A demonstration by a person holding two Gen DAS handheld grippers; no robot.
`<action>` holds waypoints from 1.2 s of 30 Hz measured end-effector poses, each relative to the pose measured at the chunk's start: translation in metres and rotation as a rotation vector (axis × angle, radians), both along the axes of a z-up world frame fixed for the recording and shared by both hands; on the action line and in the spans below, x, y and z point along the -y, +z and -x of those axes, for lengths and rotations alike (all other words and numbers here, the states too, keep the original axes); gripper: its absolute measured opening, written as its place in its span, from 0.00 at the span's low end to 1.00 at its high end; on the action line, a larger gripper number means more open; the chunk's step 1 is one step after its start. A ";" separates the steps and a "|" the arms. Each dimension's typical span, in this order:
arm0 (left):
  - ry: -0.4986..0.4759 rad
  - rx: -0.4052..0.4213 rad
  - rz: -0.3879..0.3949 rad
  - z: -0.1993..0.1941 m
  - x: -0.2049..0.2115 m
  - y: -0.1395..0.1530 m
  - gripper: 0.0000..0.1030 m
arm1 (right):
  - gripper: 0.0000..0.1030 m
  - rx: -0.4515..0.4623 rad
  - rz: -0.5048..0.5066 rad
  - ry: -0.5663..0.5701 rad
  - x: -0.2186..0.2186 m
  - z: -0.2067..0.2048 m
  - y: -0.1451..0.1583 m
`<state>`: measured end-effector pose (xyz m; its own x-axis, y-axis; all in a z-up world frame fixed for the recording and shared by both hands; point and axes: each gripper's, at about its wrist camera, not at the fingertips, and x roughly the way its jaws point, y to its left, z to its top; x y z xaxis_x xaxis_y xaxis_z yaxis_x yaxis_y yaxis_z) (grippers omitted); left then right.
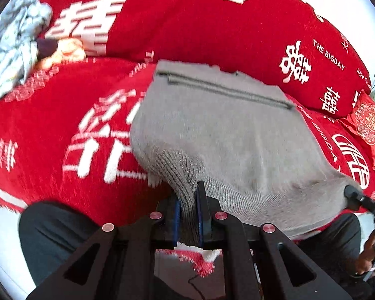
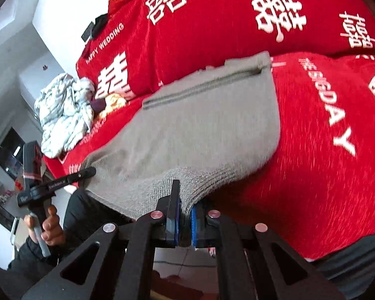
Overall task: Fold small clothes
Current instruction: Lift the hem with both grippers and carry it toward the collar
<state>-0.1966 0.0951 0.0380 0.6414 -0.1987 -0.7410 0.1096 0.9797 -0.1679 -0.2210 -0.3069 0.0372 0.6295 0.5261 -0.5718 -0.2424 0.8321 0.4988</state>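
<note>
A grey knitted garment [image 1: 225, 130] lies spread on a red cover with white characters [image 1: 62, 115]; it also shows in the right wrist view [image 2: 192, 125]. My left gripper [image 1: 188, 200] is shut on the ribbed hem at the garment's near left corner. My right gripper [image 2: 185, 212] is shut on the ribbed hem at its near right corner. Each gripper shows at the edge of the other's view: the right one [image 1: 357, 196], the left one [image 2: 82, 173]. The hem is lifted slightly off the cover between them.
A crumpled white-and-grey patterned cloth [image 1: 15, 50] and a small orange and dark piece [image 1: 62, 50] lie at the far left of the sofa. A red embroidered cushion [image 1: 370, 122] sits at the right. The red backrest [image 1: 212, 20] rises behind the garment. My dark-trousered legs [image 1: 57, 235] are below.
</note>
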 end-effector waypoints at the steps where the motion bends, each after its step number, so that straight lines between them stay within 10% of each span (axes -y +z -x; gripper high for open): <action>1: 0.000 0.012 -0.011 -0.001 0.002 0.003 0.12 | 0.07 0.010 0.009 -0.005 -0.001 -0.003 0.005; 36: 0.119 0.160 -0.036 -0.104 0.020 0.088 0.12 | 0.06 0.195 0.155 -0.178 -0.006 -0.103 0.099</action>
<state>-0.0930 0.0752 0.1264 0.7692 -0.0894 -0.6327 0.0148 0.9924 -0.1222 -0.1182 -0.3011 0.1364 0.8098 0.3139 -0.4958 -0.1649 0.9326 0.3211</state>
